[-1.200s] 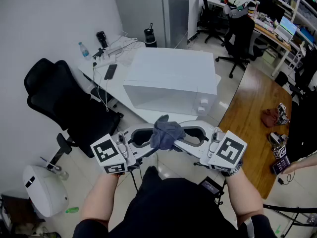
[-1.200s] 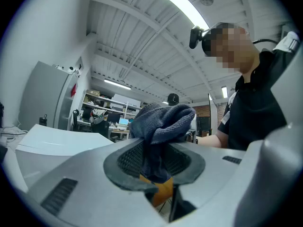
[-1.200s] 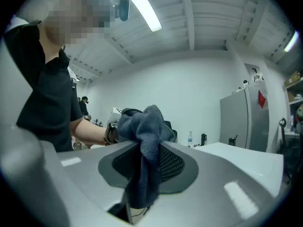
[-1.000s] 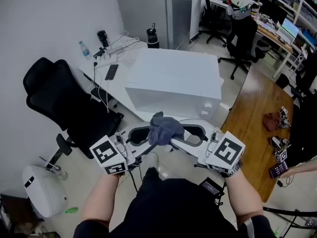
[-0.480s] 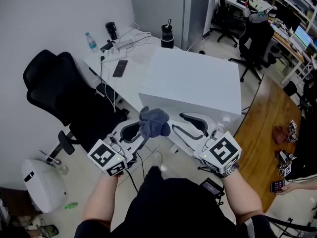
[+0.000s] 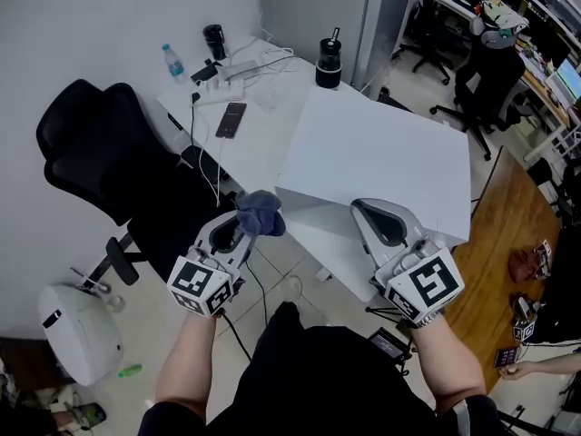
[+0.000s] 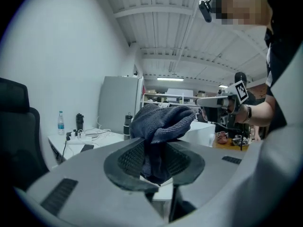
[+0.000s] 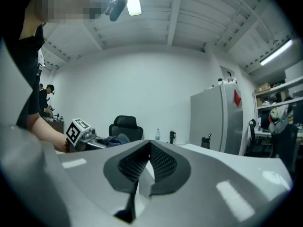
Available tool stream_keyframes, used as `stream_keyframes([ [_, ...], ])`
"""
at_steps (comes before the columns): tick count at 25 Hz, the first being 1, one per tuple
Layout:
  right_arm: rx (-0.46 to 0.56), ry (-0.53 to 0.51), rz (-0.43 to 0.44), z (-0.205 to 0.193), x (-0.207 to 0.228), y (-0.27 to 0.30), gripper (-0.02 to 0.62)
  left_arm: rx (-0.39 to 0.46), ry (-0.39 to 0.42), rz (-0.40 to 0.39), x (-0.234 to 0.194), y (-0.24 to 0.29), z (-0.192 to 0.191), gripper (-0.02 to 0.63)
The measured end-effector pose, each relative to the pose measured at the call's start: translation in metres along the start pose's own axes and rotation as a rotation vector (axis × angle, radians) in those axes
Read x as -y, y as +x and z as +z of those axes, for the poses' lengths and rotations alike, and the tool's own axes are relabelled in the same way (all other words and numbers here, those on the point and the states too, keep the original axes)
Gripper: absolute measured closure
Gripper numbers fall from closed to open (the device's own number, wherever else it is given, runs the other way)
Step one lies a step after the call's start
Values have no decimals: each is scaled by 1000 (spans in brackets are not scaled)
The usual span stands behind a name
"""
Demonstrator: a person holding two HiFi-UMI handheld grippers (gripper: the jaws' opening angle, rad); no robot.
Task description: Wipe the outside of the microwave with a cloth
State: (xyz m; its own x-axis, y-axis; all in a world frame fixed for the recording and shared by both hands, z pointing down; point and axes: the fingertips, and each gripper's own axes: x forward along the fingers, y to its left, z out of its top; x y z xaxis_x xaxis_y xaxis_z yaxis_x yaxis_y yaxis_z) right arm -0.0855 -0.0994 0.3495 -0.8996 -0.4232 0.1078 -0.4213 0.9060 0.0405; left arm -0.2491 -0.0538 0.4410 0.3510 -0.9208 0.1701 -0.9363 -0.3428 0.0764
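The white microwave (image 6: 381,153) stands on a white desk (image 6: 263,125). My left gripper (image 6: 245,228) is shut on a bunched blue-grey cloth (image 6: 259,213), held in front of the microwave's near left corner. In the left gripper view the cloth (image 7: 158,124) sits between the pads and bulges above the left gripper (image 7: 152,167). My right gripper (image 6: 359,207) hovers at the microwave's front edge. Its jaws have just been closing and now meet with nothing between them, as the right gripper view shows (image 8: 149,148).
A black office chair (image 6: 100,162) stands left of the desk. On the desk lie a phone (image 6: 231,113), a water bottle (image 6: 172,62), cables and a black flask (image 6: 328,62). A wooden table (image 6: 508,234) is at the right, a white bin-like unit (image 6: 77,334) on the floor.
The cloth was between both grippers' tips; now only the left holds it. The grippers have drawn apart toward the microwave, and the right jaws have gone from open to shut.
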Motion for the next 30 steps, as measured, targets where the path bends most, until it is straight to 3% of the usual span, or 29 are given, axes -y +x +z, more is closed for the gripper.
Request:
stream_keyframes([
  [3, -5, 9, -25, -1, 11, 14, 594, -39, 9, 51, -25, 14, -18, 502],
  [6, -15, 15, -44, -2, 21, 26, 594, -69, 3, 53, -41, 30, -34, 502],
  [18, -25, 39, -134, -1, 58, 65, 594, -161, 7, -97, -59, 98, -70, 505],
  [30, -24, 62, -227, -1, 87, 77, 594, -213, 40, -167, -84, 161, -71, 505],
])
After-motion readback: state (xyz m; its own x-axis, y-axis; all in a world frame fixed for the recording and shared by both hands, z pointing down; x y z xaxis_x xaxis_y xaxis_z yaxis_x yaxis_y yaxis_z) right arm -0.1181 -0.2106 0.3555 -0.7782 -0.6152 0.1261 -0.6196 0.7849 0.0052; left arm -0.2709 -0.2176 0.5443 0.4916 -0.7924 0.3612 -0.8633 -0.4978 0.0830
